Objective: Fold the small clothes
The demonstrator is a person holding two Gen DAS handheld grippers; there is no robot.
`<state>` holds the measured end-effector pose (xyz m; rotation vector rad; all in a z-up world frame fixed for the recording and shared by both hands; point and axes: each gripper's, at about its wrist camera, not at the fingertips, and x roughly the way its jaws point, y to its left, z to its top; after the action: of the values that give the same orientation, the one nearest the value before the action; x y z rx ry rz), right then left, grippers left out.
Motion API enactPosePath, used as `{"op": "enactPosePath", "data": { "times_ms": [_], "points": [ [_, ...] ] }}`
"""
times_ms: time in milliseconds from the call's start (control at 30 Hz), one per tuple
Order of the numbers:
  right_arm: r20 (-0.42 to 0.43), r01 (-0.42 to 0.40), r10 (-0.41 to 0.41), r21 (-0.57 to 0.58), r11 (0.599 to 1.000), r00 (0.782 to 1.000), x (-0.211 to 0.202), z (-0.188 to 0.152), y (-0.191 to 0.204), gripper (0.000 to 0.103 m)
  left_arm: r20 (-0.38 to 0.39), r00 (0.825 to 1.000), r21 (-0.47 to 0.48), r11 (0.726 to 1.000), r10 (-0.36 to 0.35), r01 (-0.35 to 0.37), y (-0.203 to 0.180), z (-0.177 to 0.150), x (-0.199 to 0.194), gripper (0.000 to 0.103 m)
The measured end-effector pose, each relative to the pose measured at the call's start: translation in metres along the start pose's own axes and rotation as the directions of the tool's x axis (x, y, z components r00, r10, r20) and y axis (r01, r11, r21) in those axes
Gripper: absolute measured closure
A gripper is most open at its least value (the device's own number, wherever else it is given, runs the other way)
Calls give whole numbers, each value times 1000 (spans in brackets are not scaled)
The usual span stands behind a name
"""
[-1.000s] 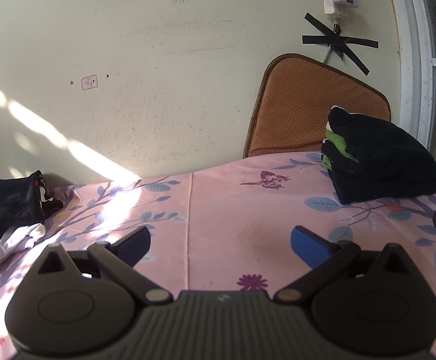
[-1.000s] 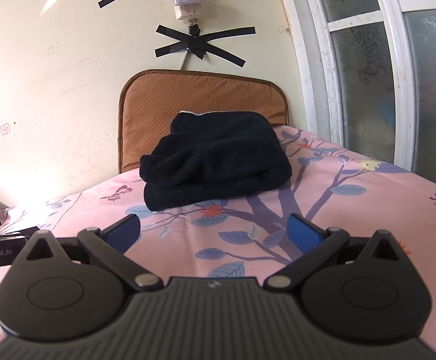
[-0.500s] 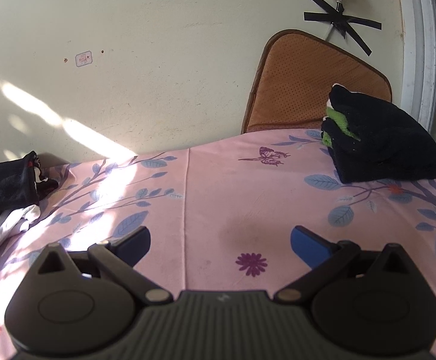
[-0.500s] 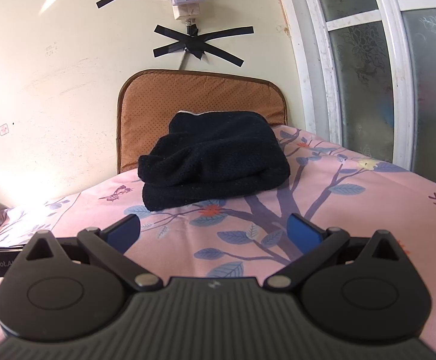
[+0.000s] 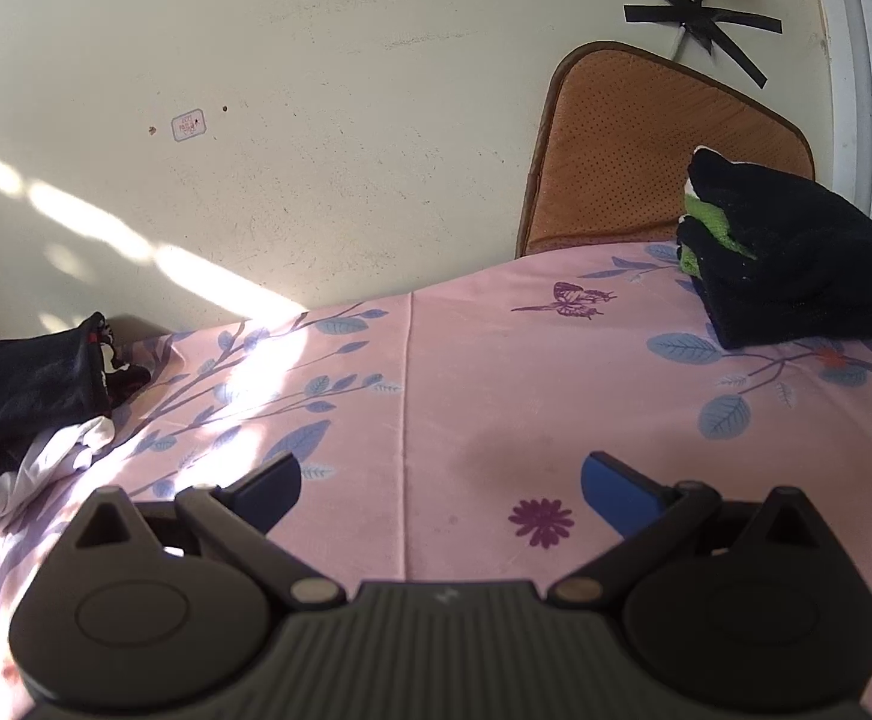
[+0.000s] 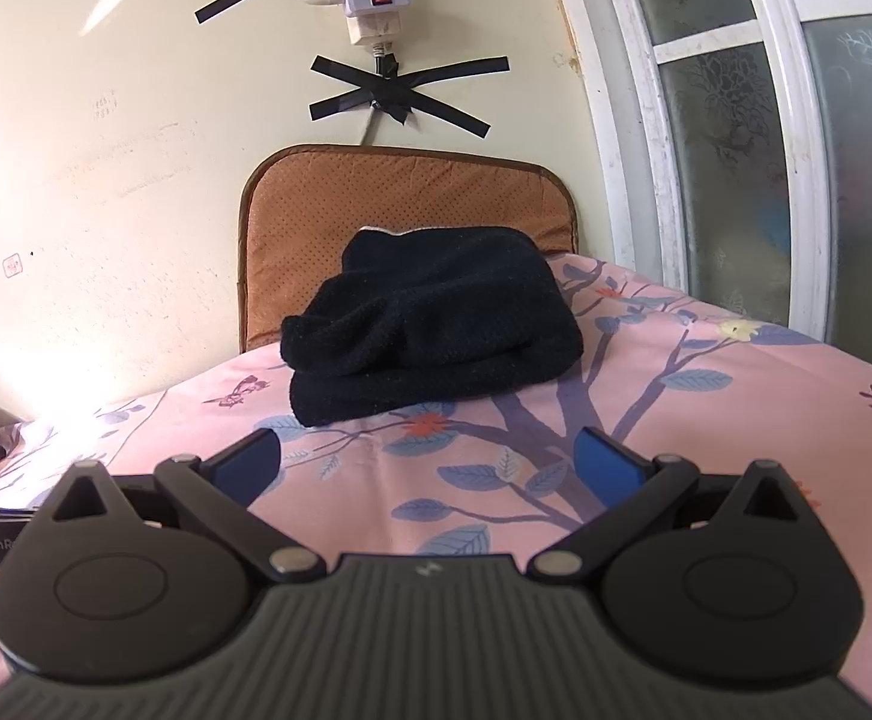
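Folded black knit clothes [image 6: 429, 324] sit stacked at the far right of the pink floral bedsheet [image 5: 466, 372], hiding a green layer [image 5: 709, 222]. Both the left hand-held gripper [image 5: 440, 489] and right hand-held gripper [image 6: 426, 462] gape, empty. Unfolded dark clothes [image 5: 21, 384] lie cut off far left.

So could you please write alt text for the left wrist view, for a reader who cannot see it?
The open left gripper, blue-padded and empty, hovers over a pink floral bedsheet. A folded stack of black and green clothes sits far right before a brown perforated cushion; a crumpled black and white heap of unfolded clothes lies at the left edge.
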<state>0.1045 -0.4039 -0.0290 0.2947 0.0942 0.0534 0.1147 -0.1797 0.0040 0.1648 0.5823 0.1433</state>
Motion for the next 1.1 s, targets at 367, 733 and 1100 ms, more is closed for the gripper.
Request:
{"op": "enactPosePath", "data": {
  "times_ms": [367,733,1100],
  "points": [
    [0,0,0,1,1000,1000,0,0,0,0,12,1000,2,1000,-7,7,0,0,-2,0],
    [0,1,-1,1,1000,1000,0,0,0,0,67,996,43,997,61,-64,-6,-1,-7,0],
    [0,0,0,1,1000,1000,0,0,0,0,61,997,51,998,39,-42,-6,-1,-8,0]
  ]
}}
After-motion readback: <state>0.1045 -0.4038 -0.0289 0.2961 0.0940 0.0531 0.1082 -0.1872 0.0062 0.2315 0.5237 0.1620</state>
